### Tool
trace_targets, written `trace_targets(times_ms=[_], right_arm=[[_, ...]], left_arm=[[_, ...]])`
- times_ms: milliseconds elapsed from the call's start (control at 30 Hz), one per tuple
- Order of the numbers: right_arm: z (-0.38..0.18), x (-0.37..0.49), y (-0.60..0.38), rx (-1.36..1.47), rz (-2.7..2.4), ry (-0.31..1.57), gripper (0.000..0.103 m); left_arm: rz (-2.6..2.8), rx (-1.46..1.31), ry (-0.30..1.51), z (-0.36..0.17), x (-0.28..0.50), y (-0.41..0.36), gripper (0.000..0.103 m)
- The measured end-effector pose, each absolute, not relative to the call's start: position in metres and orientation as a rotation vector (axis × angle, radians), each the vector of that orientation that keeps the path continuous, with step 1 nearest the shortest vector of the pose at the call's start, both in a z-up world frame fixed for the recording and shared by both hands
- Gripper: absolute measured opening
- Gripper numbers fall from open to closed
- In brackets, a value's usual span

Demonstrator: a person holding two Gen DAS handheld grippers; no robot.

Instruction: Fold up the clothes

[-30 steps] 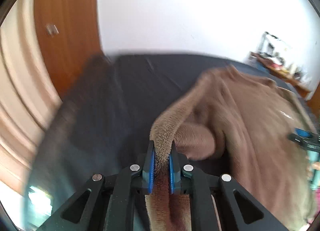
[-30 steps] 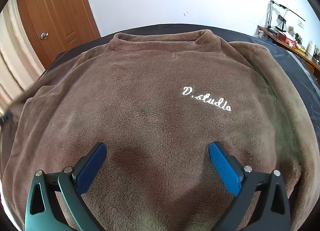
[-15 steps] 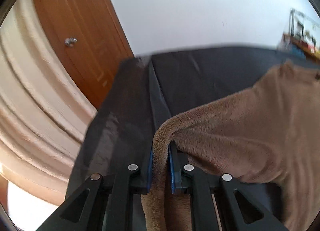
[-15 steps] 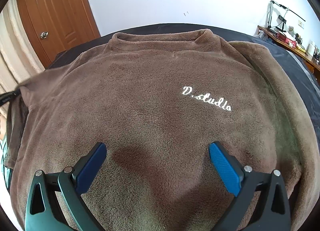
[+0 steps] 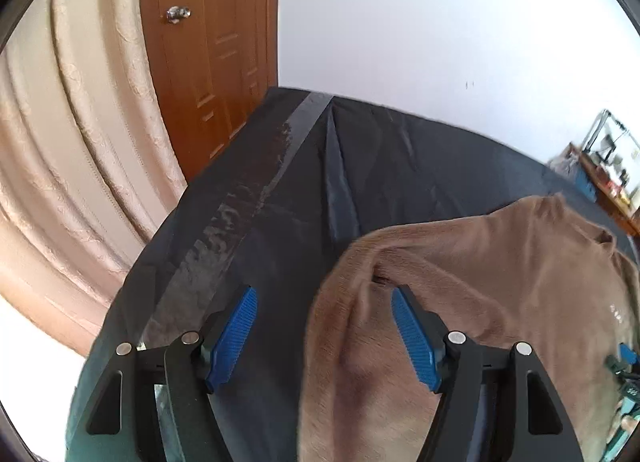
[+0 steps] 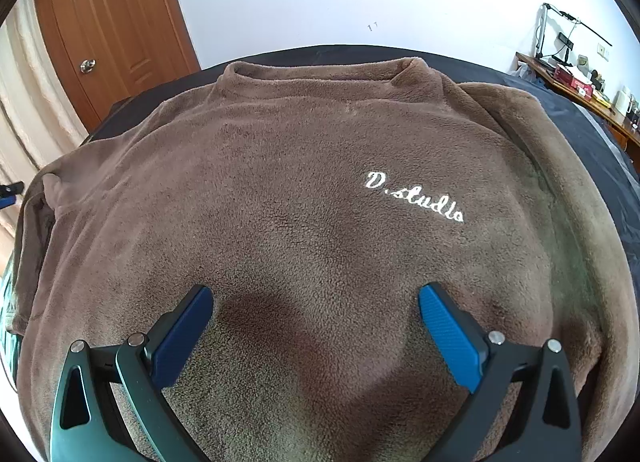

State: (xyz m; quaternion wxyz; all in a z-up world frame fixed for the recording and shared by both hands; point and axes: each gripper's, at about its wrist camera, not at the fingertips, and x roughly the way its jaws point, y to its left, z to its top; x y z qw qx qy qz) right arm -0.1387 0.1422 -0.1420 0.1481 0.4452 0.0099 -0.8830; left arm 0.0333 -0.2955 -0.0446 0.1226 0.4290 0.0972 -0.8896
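The brown fleece sweatshirt (image 6: 304, 197), spread chest-up on the black-covered bed (image 5: 400, 165), looks soft, thick and floppy, best pinched at a sleeve edge or hem; both left gripper (image 5: 324, 336) and right gripper (image 6: 316, 332) fingers gape, empty.

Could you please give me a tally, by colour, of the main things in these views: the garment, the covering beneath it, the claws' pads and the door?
Brown: 1, the fleece sweater
Black: 1, the cover under it
Blue: 4 pads, two on the left claw, two on the right claw
Orange-brown wood: 1, the door
Total: 7
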Motion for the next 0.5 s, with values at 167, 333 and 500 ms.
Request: trace_targets(times_ms=[167, 333, 500], right_arm=[[-0.143, -0.138, 0.139, 1.293, -2.546, 0.071, 0.103], [-0.144, -0.137, 0.136, 1.301, -2.548, 0.1, 0.103], [-0.145, -0.137, 0.133, 1.31, -2.549, 0.136, 0.103]], left_arm=[[-2.738, 1.377, 0.335, -0.045, 0.01, -0.236, 0.074], [-2.83, 1.671, 0.554, -0.062, -0.029, -0.15, 0.074], [-2.872, 1.722, 0.536, -0.065, -0.051, -0.07, 0.074]])
